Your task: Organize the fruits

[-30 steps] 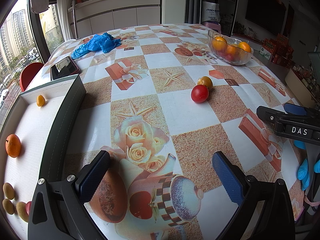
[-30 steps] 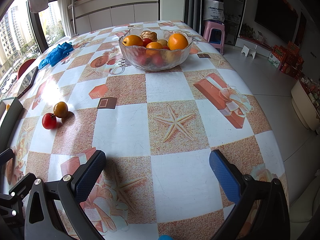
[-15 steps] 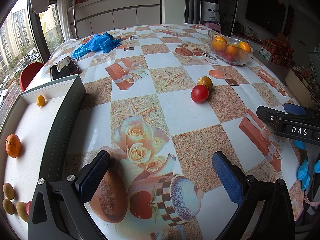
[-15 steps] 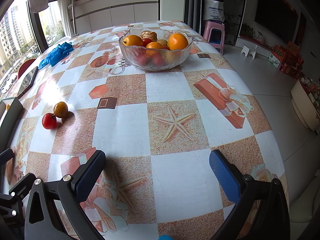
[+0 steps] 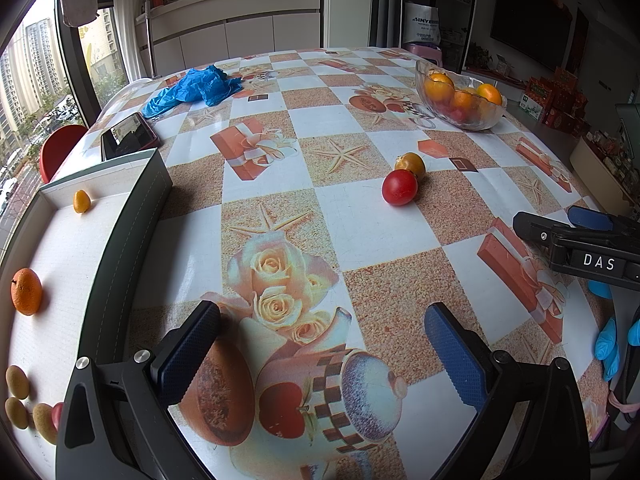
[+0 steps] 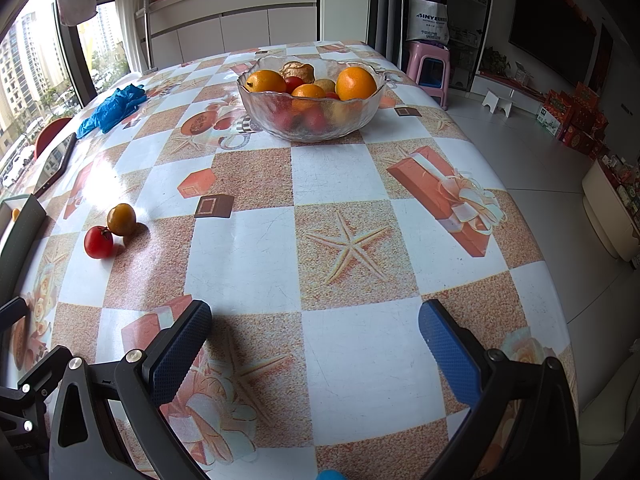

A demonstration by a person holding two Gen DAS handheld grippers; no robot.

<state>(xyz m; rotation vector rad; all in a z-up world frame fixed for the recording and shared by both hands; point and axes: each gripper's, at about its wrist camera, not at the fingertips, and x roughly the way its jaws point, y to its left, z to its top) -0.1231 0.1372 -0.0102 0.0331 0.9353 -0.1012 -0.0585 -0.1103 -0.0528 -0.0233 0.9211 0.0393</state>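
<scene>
A red tomato (image 5: 399,187) and a yellow-orange tomato (image 5: 410,164) lie touching in the middle of the table; the right wrist view has them at far left, red tomato (image 6: 98,242) and yellow-orange tomato (image 6: 121,219). A glass bowl (image 6: 311,126) holds oranges and other fruit at the back. A grey-walled tray (image 5: 124,240) at the left holds an orange (image 5: 26,291), a kumquat (image 5: 81,201) and several small fruits. My left gripper (image 5: 320,354) is open above the tablecloth, with nothing between its fingers. My right gripper (image 6: 316,350) is open too, near the table's front.
A crumpled blue bag (image 5: 194,90) and a dark phone (image 5: 127,135) lie at the back left. The right gripper's black body (image 5: 580,242) and a blue-gloved hand (image 5: 612,340) show at the right edge. A pink stool (image 6: 428,70) stands beyond the table.
</scene>
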